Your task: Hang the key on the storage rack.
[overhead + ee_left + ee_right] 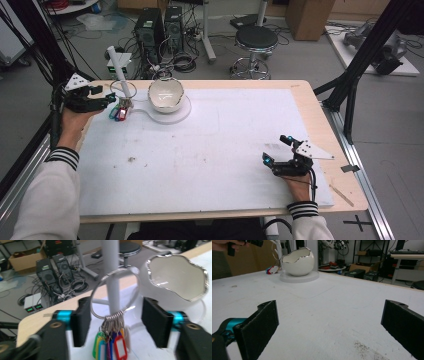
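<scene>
At the worktop's far left corner, the left gripper (pixel 113 322), jaws apart, should close squarely on the large silver key ring (pixel 115 293) with coloured plastic tags (pixel 110 346); the right gripper (pixel 280 152) rests open.

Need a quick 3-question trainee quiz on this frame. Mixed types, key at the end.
1. True or false: the left tongs are shut on the key ring.
2. Which stands on the round white base? A) a stool B) an eggshell-shaped bowl C) a box
3. Fill in: the right tongs hang open over the white ____.

Key: 1 false, the jaws stand open on either side of it; 2 B; 3 mat.
</scene>
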`<state>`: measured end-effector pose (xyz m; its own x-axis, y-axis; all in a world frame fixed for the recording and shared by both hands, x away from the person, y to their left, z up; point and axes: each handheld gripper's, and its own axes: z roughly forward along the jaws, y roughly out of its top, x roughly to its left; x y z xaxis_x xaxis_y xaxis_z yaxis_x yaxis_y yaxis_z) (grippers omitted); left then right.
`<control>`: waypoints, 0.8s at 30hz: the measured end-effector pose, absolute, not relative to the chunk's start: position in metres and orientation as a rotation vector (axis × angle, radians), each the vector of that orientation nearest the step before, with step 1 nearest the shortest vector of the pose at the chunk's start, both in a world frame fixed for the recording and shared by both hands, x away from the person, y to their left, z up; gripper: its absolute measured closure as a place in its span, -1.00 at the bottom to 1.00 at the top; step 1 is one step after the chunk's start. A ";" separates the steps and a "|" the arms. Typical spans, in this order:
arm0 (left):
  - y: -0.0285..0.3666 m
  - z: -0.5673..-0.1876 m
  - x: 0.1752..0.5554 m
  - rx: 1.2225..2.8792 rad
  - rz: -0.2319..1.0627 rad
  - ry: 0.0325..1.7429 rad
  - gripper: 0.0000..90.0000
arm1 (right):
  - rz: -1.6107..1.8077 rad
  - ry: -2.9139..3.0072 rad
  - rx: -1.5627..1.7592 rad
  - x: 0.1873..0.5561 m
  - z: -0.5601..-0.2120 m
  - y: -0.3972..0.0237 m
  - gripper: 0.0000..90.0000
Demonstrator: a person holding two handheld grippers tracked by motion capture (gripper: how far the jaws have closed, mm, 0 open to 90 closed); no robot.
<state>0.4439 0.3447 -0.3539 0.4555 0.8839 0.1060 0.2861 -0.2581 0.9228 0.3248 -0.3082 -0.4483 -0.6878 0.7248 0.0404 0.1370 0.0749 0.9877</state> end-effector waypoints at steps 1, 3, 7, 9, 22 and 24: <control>0.344 -0.355 0.440 1.782 0.817 0.985 -0.33 | 1.652 1.891 0.851 0.325 -0.448 -0.308 -0.98; 0.344 -0.356 0.432 1.756 0.789 0.954 -0.55 | 1.655 1.890 0.851 0.325 -0.448 -0.308 -0.98; 0.340 -0.360 0.415 1.736 0.746 0.919 -0.93 | 1.655 1.893 0.853 0.325 -0.448 -0.308 -0.98; 0.337 -0.362 0.404 1.723 0.731 0.900 -0.96 | 1.656 1.892 0.854 0.325 -0.448 -0.308 -0.98; 0.309 -0.395 0.330 1.666 0.674 0.764 -0.96 | 1.649 1.899 0.850 0.325 -0.448 -0.308 -0.98; 0.307 -0.402 0.322 1.664 0.676 0.754 -0.96 | 1.648 1.900 0.849 0.325 -0.448 -0.308 -0.98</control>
